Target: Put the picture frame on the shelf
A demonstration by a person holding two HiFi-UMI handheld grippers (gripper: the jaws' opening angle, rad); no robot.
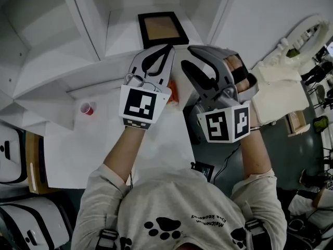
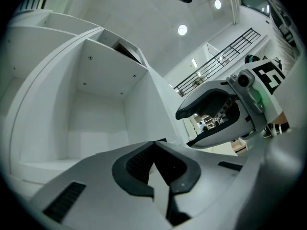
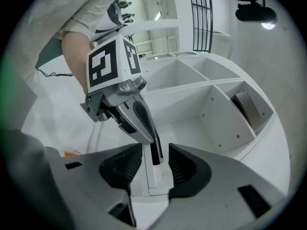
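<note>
The picture frame [image 1: 162,29] stands inside a compartment of the white shelf [image 1: 78,46], a black border around a tan panel. Neither tool touches it, so I judge the placing to be as good as done. In the right gripper view the frame [image 3: 247,108] sits close to the compartment's side wall. The wide-angle bend makes it hard to say whether it is upright or tilted.

The left hand-held gripper [image 1: 167,50] hangs just in front of the frame. Its jaws are brought together at the tips with nothing between them, and its own view shows the pads meeting in a point with only white shelf beyond. The right hand-held gripper [image 1: 186,57] is just beside it, its jaws a narrow way apart and empty. The left tool's tip shows through that gap, seemingly beyond the pads rather than between them. Both tools are held high and close to the compartment mouth, which I take as the position for setting the frame in and steadying it.

In the head view, the frame's foot meets the shelf board right at the gripper tips, so how it is seated is hard to read. An orange object [image 1: 174,91] between the two gripper bodies is mostly covered, and I cannot tell what it is. A red cup [image 1: 87,108] sits on the tabletop [image 1: 104,139], well apart. In the left gripper view a dark sliver [image 2: 125,51] in an upper compartment may be the frame's edge, but I cannot tell.
</note>
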